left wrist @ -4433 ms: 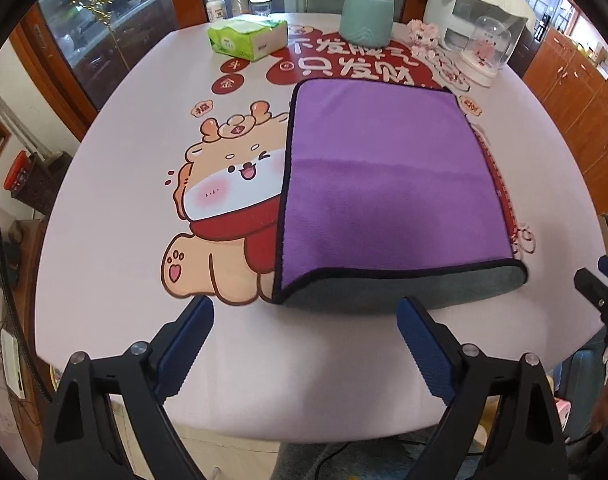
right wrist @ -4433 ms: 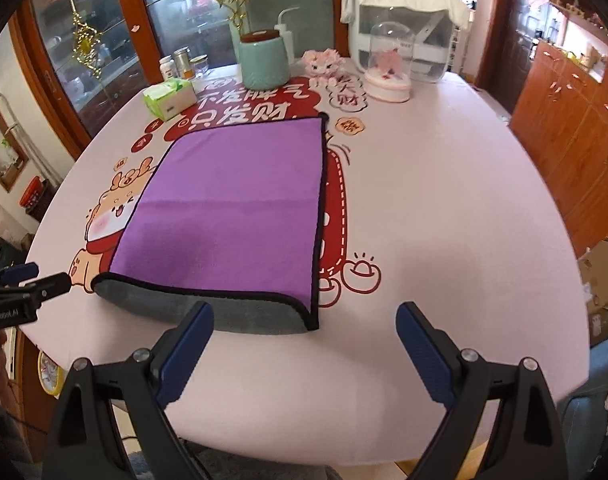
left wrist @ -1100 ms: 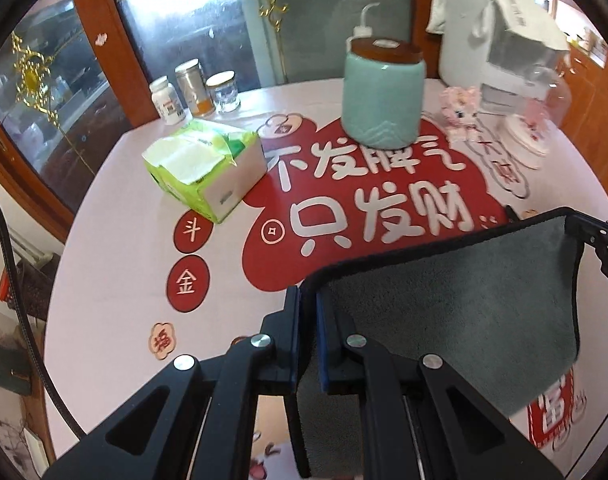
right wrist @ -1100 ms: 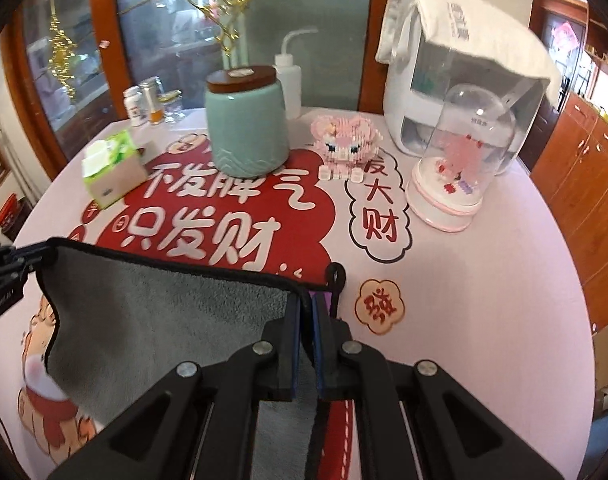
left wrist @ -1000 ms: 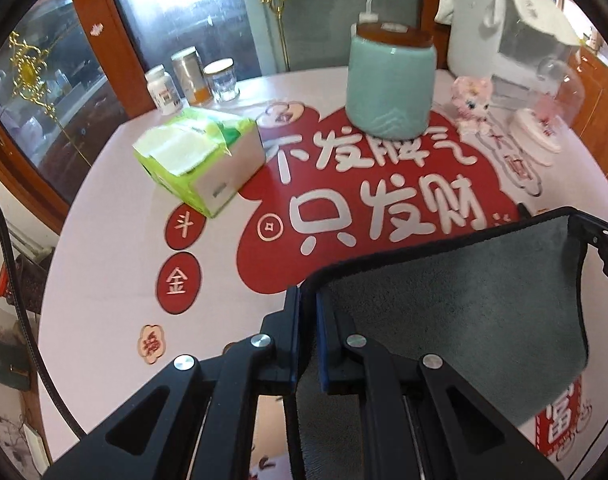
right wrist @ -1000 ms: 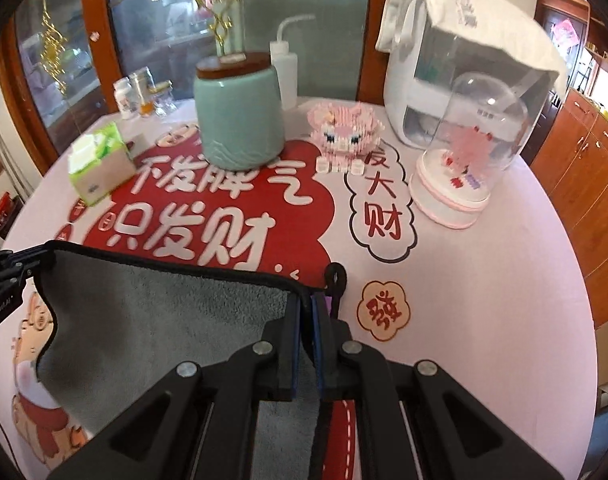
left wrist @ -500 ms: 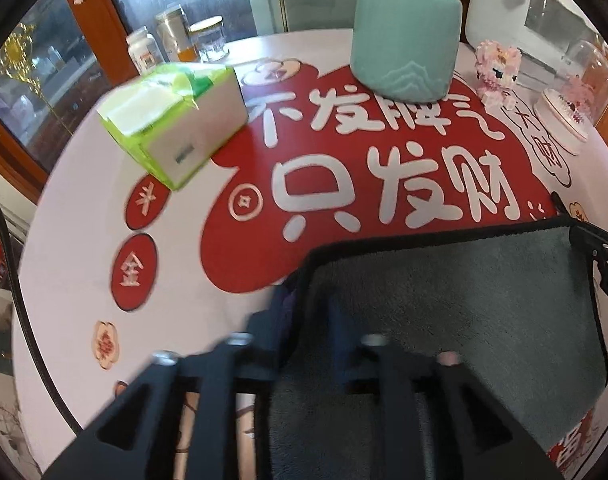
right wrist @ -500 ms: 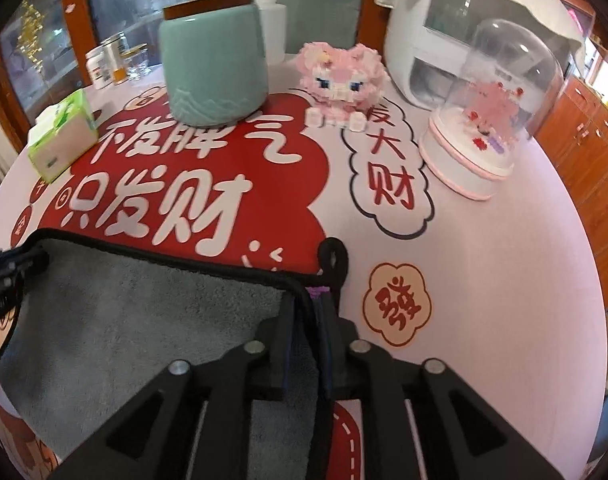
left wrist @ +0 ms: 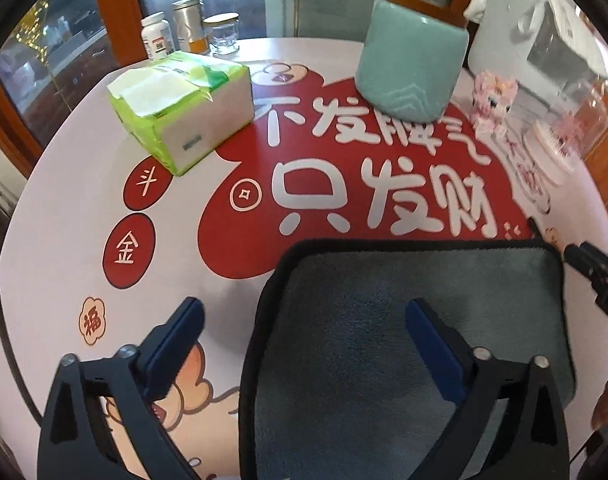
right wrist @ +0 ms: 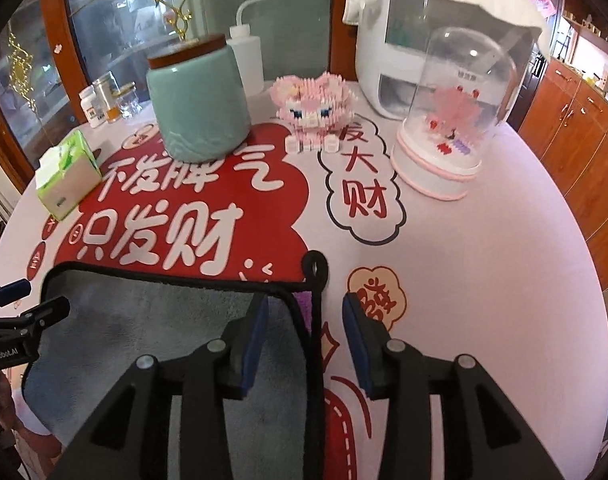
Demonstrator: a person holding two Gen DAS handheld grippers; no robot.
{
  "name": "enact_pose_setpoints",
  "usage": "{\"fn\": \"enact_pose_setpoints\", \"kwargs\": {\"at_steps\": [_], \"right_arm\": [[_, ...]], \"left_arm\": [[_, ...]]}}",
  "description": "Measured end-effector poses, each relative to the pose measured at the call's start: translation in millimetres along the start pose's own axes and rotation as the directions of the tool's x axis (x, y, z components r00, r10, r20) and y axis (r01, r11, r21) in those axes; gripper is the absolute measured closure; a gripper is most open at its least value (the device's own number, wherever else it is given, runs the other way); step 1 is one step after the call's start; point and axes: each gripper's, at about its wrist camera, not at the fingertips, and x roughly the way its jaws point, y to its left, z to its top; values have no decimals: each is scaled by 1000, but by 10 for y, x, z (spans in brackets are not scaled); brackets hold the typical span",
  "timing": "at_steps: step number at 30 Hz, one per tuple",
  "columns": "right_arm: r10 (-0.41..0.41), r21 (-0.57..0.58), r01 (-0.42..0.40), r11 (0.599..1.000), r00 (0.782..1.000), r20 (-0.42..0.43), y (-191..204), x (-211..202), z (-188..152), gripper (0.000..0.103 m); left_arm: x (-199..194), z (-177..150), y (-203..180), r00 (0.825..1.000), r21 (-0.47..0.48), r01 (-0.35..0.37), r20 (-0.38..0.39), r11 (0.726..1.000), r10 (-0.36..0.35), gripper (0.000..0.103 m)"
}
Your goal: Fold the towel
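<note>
Your towel (left wrist: 416, 320) lies flat on the table (left wrist: 63, 240), grey side up; its long axis seems left to right. Your left gripper (left wrist: 304, 320) and right gripper (right wrist: 306, 320) both stand wide, holding nothing.

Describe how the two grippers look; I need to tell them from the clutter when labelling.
Both the left gripper and the right gripper have black angular plastic arms with round silver rivets at the joints and flat dark blue pads on the fingers. In the right wrist view, the left gripper's body carries small white lettering.
</note>
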Motion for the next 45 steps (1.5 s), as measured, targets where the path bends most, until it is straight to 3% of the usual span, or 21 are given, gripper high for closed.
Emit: {"fn": "enact_pose_setpoints", "kwargs": {"at_steps": [6, 10, 15, 22, 31, 45], "right_arm": [[18, 3, -18, 1000, 1000, 8, 102, -214, -58, 64], [32, -4, -32, 999, 999, 17, 200, -411, -130, 64], [44, -14, -44, 999, 998, 34, 330, -700, -254, 53], [64, -20, -63, 998, 996, 56, 447, -1147, -491, 52], [93, -46, -90, 995, 994, 66, 573, -1592, -851, 52], [137, -62, -134, 989, 989, 56, 673, -1955, -1285, 52]], "left_arm": [[-302, -44, -9, 998, -10, -17, 58, 1000, 18, 1], [-565, -115, -36, 996, -7, 12, 85, 1000, -11, 1], [-899, -239, -66, 993, -7, 33, 117, 999, -32, 1], [-1340, -546, -115, 986, 13, 29, 163, 999, -31, 1], [-1708, -947, -113, 983, 23, 25, 184, 999, -29, 1], [-2109, -1467, -18, 980, 0, 39, 194, 999, -39, 1]]}}
